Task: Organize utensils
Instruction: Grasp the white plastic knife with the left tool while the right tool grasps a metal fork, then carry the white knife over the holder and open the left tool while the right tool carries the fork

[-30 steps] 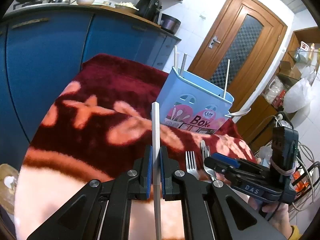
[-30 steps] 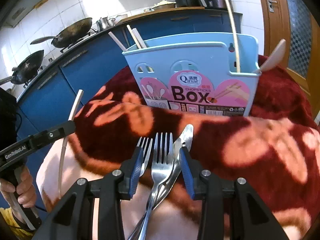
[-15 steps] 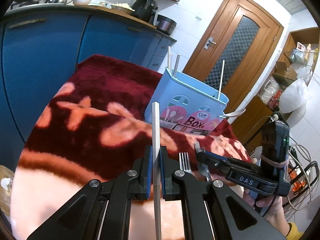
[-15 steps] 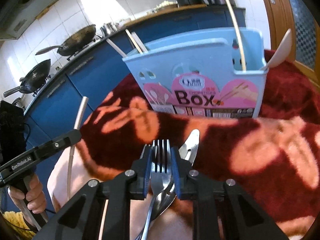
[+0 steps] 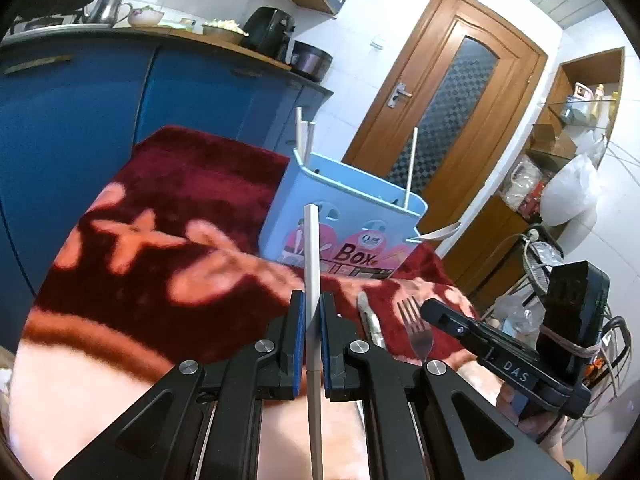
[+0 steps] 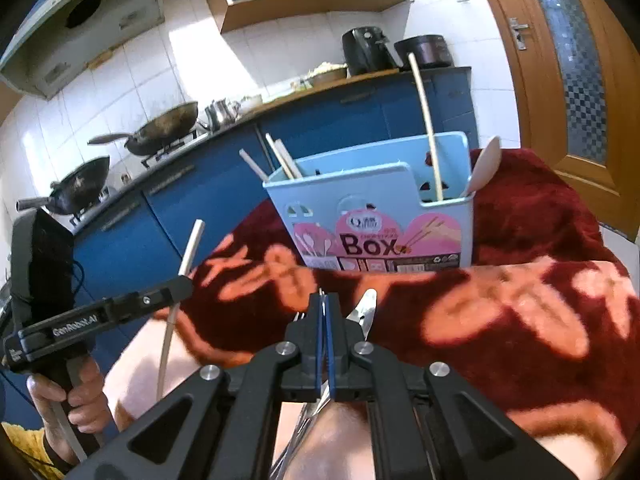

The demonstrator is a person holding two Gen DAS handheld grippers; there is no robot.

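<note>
Left tongs (image 5: 313, 334): blue pads clamped on a white chopstick (image 5: 311, 264), which runs up past the tips and back down under the body. Casing of this unit reads "GenRobot.AI" in the right wrist view; a hand (image 6: 74, 390) grips its handle.

Right tongs (image 6: 323, 322): pads pressed together on a fork (image 5: 416, 330), seen edge-on as a thin metal sliver between them in the right wrist view. In the left wrist view the fork's tines stick out ahead of the tong tips, above the blanket. Side label on this unit reads "DAS".

A second metal utensil (image 6: 365, 312) lies just right of the right tongs on the blanket, tip pointing toward the box; which kind, cannot tell.

Red blanket (image 6: 520, 312) with orange-pink pattern covers the table.

Light blue utensil box (image 6: 384, 196) stands upright on the blanket, beyond both tongs. Pink front sticker: big "Box", small "CHOPSTICKS" line above it, a round "Q" logo with characters too small to read. Left compartment holds several chopsticks (image 6: 280, 158) leaning left. Right compartment holds one long thin stick (image 6: 426, 128) and a pale spoon (image 6: 486, 164) leaning out over the right edge.

Behind: blue kitchen cabinets (image 6: 192, 208), two woks (image 6: 164, 130) on the stove, black air fryer (image 6: 366, 56), wooden door (image 5: 452, 120) with patterned glass.
</note>
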